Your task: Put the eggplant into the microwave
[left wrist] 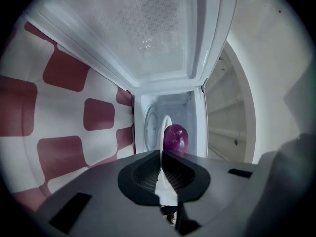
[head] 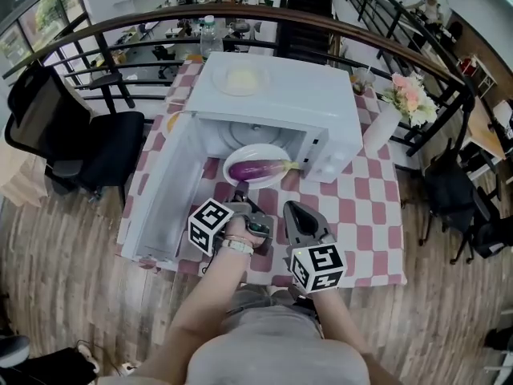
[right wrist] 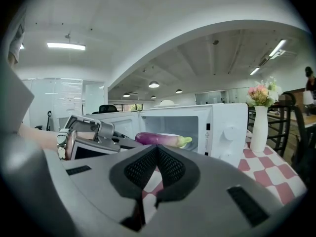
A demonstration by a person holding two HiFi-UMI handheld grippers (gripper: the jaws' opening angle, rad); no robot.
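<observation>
Purple eggplant [head: 258,169] rests on a white plate [head: 243,156] at the white microwave's [head: 288,95] mouth; my left gripper [head: 240,192] and right gripper [head: 295,209] are clenched empty.

In the head view both forearms reach toward 12 o'clock from the torso at 6 o'clock. The left gripper [head: 240,192] lies at about 10 o'clock from the right gripper [head: 295,209], with the left hand [head: 237,234] wrapped round its handle. Both point slightly downward. Each gripper's jaws are pressed together with nothing between them.
</observation>
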